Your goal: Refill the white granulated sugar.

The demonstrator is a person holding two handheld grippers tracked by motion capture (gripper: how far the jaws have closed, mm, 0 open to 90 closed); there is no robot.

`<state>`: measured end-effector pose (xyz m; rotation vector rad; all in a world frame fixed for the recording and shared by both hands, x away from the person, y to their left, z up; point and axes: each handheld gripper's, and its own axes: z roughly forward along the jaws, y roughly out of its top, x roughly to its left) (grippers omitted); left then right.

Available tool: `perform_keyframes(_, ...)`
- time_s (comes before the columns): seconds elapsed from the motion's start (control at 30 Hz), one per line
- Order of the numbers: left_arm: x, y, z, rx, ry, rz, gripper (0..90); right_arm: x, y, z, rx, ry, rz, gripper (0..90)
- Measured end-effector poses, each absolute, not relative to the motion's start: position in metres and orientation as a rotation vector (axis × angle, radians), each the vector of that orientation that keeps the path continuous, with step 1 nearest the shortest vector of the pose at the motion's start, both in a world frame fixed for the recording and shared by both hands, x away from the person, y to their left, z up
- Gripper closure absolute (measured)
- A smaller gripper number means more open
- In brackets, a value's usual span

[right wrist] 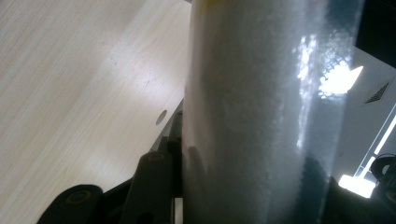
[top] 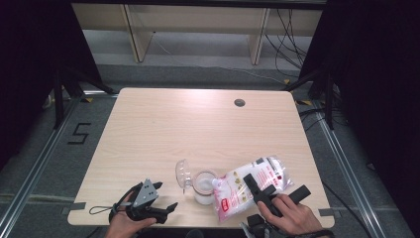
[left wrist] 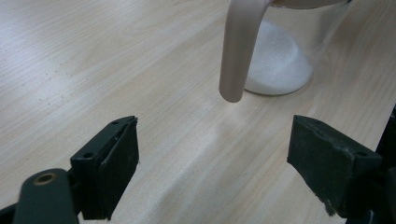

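A clear glass jar (top: 203, 187) with white granules in its bottom stands near the table's front edge, its hinged lid (top: 183, 173) flipped open to the left. In the left gripper view the jar (left wrist: 280, 60) is just ahead, with a beige clasp (left wrist: 237, 51) hanging off its rim. My left gripper (top: 166, 196) rests open on the table left of the jar, nothing between its jaws (left wrist: 215, 163). My right gripper (top: 270, 188) is shut on a clear bag of white granules (top: 247, 186) with a red label. The bag tilts, its low corner at the jar's mouth, and bulges between the jaws (right wrist: 261, 116).
The wooden table (top: 198, 129) has a round cable hole (top: 239, 102) at the back right. Dark curtains stand on both sides, and cables run on the floor behind the table. The jar and bag sit close to the front edge.
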<state>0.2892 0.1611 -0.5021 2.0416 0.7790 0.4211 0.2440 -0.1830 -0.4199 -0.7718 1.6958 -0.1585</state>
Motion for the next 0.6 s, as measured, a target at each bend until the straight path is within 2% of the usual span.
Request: perform_keyframes(0.6, 0.2891, 0.1610, -0.5022, 2.040, 0.784, 0.417, 16.2, 0.2431, -0.1831, -0.4199, -0.759, 1.693, -0.150, 67.6)
